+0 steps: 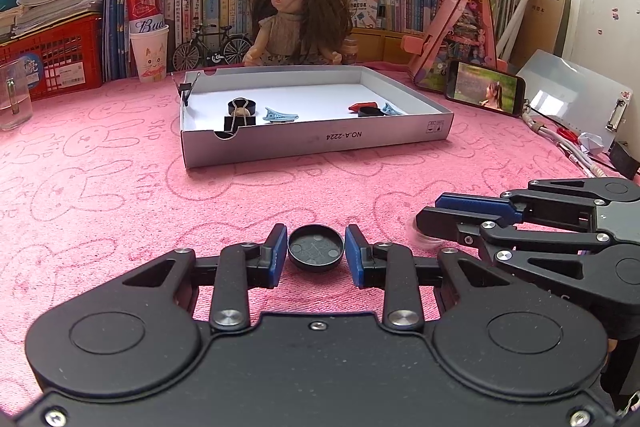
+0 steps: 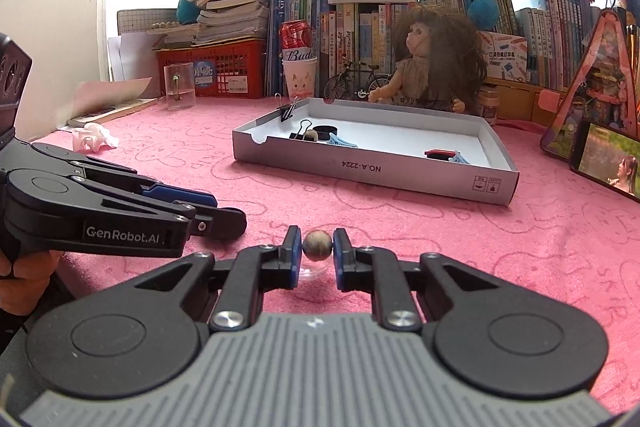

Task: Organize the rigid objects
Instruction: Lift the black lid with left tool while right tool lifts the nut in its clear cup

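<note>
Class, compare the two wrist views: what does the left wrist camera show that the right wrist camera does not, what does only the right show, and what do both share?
Only the left wrist view shows the black cap between the left gripper's fingers, and the clipboard at far right.

Only the right wrist view shows the marble between the right gripper's fingers, and the crumpled tissue on the cloth.

Both show the grey tray holding clips, the doll, the phone and the pink cloth.
</note>
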`<state>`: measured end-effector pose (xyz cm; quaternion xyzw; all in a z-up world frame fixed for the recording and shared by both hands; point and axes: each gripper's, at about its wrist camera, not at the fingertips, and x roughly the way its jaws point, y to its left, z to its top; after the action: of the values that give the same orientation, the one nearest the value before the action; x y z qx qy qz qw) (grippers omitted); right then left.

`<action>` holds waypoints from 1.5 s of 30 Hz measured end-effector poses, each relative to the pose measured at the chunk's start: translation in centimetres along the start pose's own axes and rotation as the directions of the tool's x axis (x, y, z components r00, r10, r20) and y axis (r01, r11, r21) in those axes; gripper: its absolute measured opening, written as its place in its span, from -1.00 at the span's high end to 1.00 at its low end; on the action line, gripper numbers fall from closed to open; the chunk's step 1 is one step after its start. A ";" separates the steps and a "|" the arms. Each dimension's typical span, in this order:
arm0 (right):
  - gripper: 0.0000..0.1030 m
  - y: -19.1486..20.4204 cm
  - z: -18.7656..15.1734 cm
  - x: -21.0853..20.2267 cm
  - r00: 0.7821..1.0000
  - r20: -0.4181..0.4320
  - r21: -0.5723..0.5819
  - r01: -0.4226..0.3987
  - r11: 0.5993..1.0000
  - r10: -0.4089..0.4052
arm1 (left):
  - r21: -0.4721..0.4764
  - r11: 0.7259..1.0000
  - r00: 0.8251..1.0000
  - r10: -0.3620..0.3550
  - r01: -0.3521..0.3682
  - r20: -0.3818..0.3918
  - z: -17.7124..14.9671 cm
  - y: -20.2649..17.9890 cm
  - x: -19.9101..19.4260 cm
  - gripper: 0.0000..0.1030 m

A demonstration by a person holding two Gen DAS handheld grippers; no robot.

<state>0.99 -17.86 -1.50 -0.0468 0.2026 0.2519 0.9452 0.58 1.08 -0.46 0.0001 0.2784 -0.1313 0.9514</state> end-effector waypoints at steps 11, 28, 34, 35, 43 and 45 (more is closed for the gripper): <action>-0.26 -0.3 -0.6 -0.4 1.000 0.002 -0.005 -0.005 1.000 0.005 | 0.025 0.999 0.999 0.024 -0.024 0.021 -0.4 -0.1 -0.5 0.21; 0.23 0.6 -0.9 0.4 1.000 -0.025 -0.053 -0.003 0.999 0.002 | 0.035 0.999 1.000 0.012 -0.012 0.006 -0.8 -0.6 -0.1 0.43; 0.34 0.4 -0.8 0.2 1.000 -0.014 -0.045 0.009 0.999 -0.009 | 0.028 1.000 1.000 0.012 -0.012 0.013 -0.6 -0.5 -0.2 0.43; 0.34 0.3 -0.8 0.2 1.000 -0.010 -0.045 0.011 0.999 -0.012 | 0.026 1.000 1.000 0.013 -0.013 0.013 -0.5 -0.5 -0.2 0.43; 0.34 -0.2 -0.4 0.1 0.999 0.005 -0.022 0.044 0.999 -0.043 | 0.020 1.000 0.999 0.023 -0.024 0.023 0.1 -0.5 0.0 0.43; 0.34 -0.4 -0.3 0.1 0.999 0.005 -0.013 0.051 0.999 -0.051 | 0.017 1.000 0.999 0.025 -0.026 0.024 0.3 -0.5 0.0 0.43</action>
<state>1.16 -18.17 -1.84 -0.0577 0.1973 0.2291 0.9514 0.64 0.55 -0.21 0.0104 0.2657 -0.1216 0.9563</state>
